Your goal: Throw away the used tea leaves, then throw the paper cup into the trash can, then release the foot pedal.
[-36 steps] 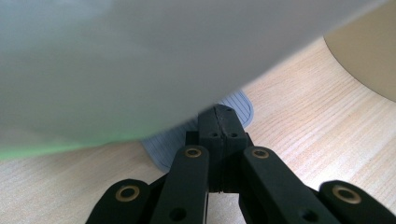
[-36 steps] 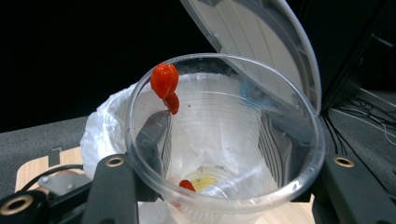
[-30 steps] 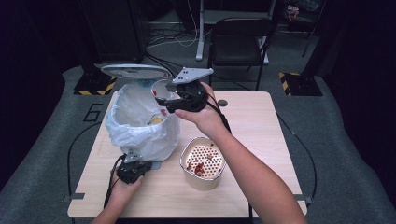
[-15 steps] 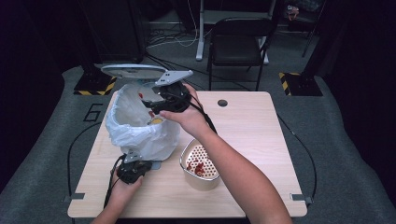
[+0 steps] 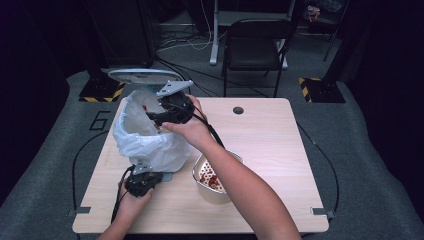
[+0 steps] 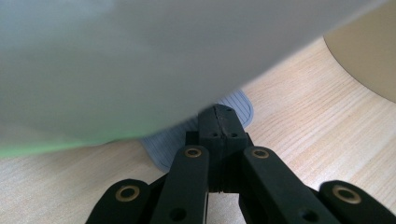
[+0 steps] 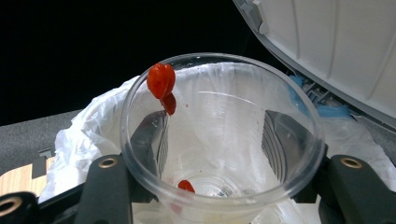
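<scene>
My right gripper [image 7: 217, 128] holds a clear plastic cup [image 7: 219, 140] tipped on its side, mouth toward the camera, and its pads press on the cup's walls. The jaws have just been opening a little with the cup still between them. A red fruit piece [image 7: 161, 80] clings to the cup's rim and another red piece [image 7: 186, 185] lies near its bottom. In the high view the right gripper [image 5: 159, 116] hangs over the white-bagged bin [image 5: 145, 142], whose lid [image 5: 142, 76] stands up. My left gripper [image 6: 218, 116] is shut, with its tips on the bin's grey ribbed pedal [image 6: 240, 105].
A round beige bowl [image 5: 200, 181] with red pieces inside stands on the wooden table [image 5: 280, 150] right of the bin, under my right forearm. A black chair [image 5: 255, 45] stands behind the table. A small round hole [image 5: 238, 110] marks the table's far side.
My right hand has carried the cup left and down, from beside the bin's rim to over its open bag. The left gripper has stayed at the pedal.
</scene>
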The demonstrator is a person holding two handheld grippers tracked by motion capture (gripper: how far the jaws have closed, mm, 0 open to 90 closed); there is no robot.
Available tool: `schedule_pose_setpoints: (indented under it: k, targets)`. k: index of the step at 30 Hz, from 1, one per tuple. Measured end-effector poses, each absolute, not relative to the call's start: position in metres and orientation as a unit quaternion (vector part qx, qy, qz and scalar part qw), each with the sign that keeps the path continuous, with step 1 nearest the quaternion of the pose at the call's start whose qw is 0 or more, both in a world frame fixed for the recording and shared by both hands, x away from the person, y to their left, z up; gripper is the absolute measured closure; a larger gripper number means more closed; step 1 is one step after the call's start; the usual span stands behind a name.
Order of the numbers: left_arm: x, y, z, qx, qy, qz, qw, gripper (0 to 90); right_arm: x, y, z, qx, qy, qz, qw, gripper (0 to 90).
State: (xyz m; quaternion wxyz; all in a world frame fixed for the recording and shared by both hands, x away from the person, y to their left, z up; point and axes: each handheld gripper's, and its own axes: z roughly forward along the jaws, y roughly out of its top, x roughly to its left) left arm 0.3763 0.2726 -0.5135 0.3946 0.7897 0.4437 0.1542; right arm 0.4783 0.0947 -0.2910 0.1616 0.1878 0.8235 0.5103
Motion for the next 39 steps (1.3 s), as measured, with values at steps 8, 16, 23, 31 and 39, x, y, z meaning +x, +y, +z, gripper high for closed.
schedule_pose_setpoints:
  k: [8,16,23,31,39]
  targets:
    - [0.376,0.272,-0.514,0.789,0.446,0.157,0.393,90.0,0.478,0.103,-0.298,0.212,0.825,0.491,0.182,15.1]
    - [0.376,0.273,-0.514,0.788,0.444,0.157,0.397,90.0,0.476,0.091,-0.298,0.220,0.811,0.515,0.168,14.2]
    - [0.377,0.273,-0.514,0.790,0.441,0.159,0.394,90.0,0.467,0.071,-0.291,0.210,0.811,0.523,0.159,16.5]
    - [0.376,0.272,-0.515,0.785,0.448,0.150,0.401,90.0,0.451,0.037,-0.286,0.211,0.810,0.523,0.163,19.6]
    - [0.376,0.273,-0.514,0.788,0.445,0.155,0.395,90.0,0.441,-0.001,-0.284,0.222,0.800,0.531,0.168,23.6]
